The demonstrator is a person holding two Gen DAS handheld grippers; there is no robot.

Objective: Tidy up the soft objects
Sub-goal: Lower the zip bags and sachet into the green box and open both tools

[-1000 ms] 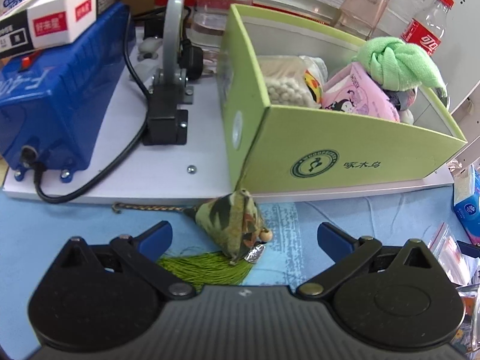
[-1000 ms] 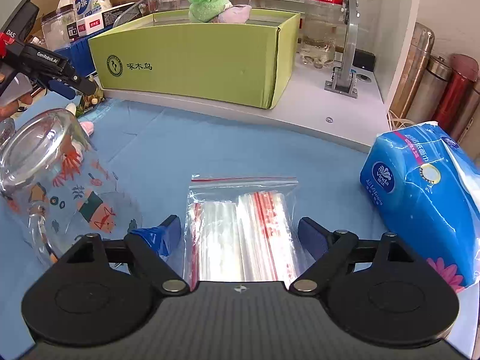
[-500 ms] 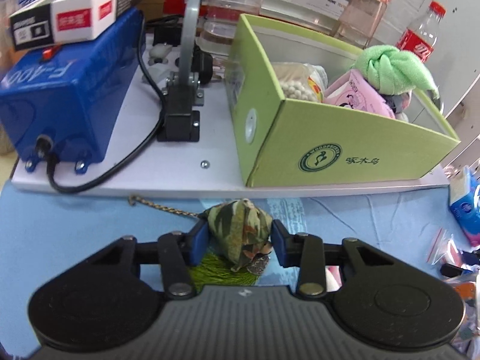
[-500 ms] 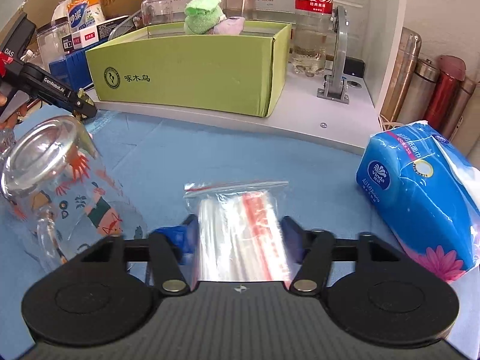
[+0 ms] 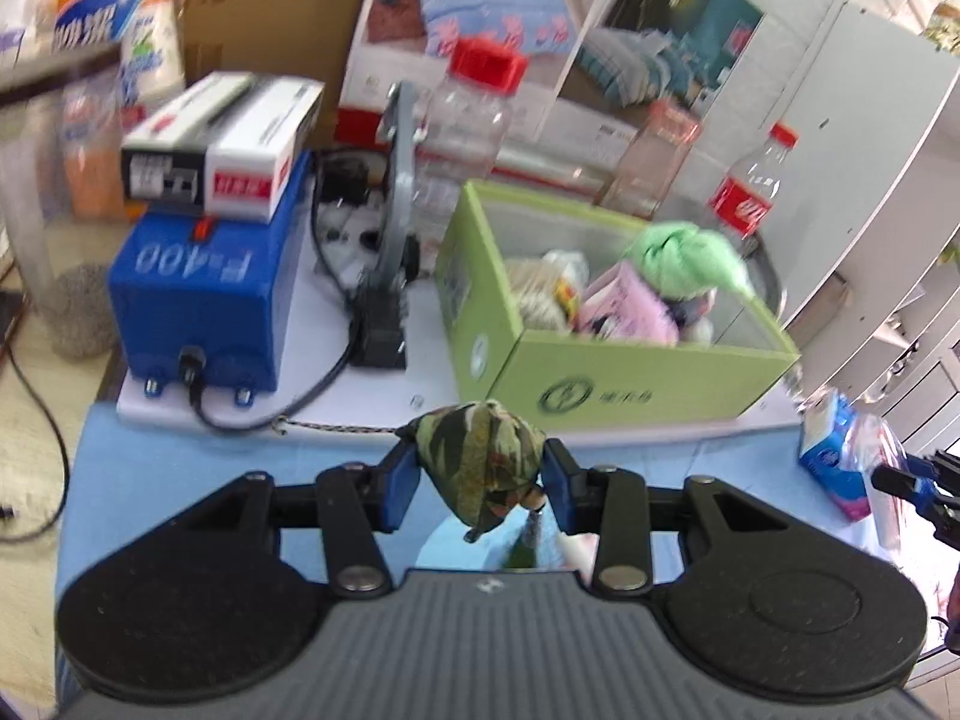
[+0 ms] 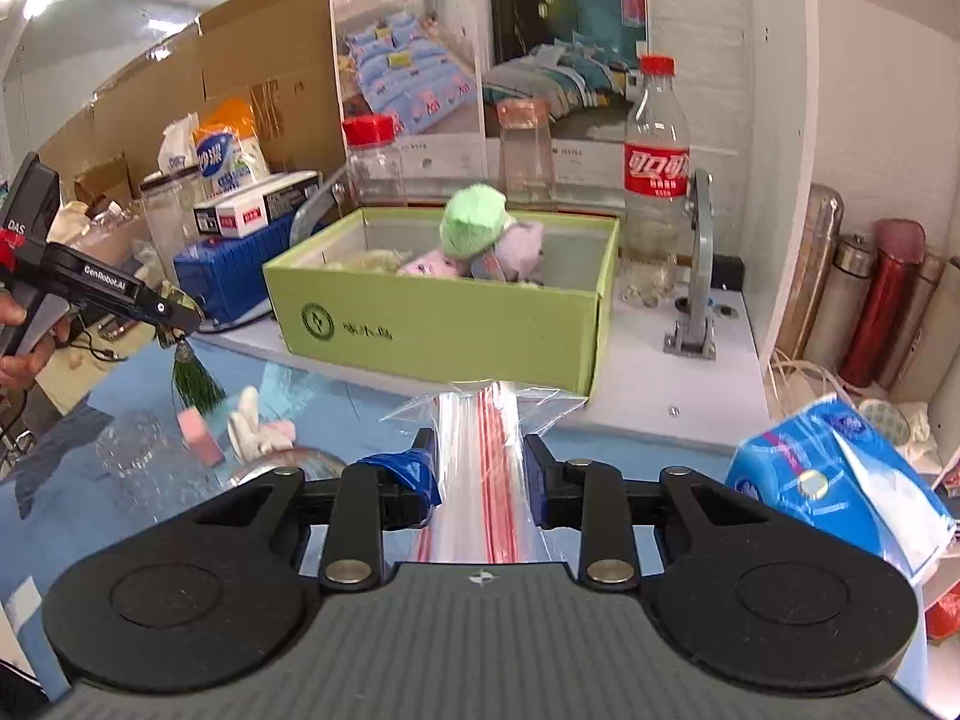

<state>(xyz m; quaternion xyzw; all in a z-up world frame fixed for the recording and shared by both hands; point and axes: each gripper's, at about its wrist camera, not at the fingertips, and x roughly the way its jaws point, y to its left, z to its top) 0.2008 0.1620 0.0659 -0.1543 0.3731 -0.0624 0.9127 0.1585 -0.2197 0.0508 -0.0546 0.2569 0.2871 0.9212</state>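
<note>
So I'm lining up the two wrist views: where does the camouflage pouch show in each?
Left wrist view: the camouflage pouch sits low centre, clamped in the left claw.
Right wrist view: the pouch is at the far left edge, mostly hidden by the left claw, its green tassel dangling below.
Shared landmark: the green box with soft items inside.
</note>
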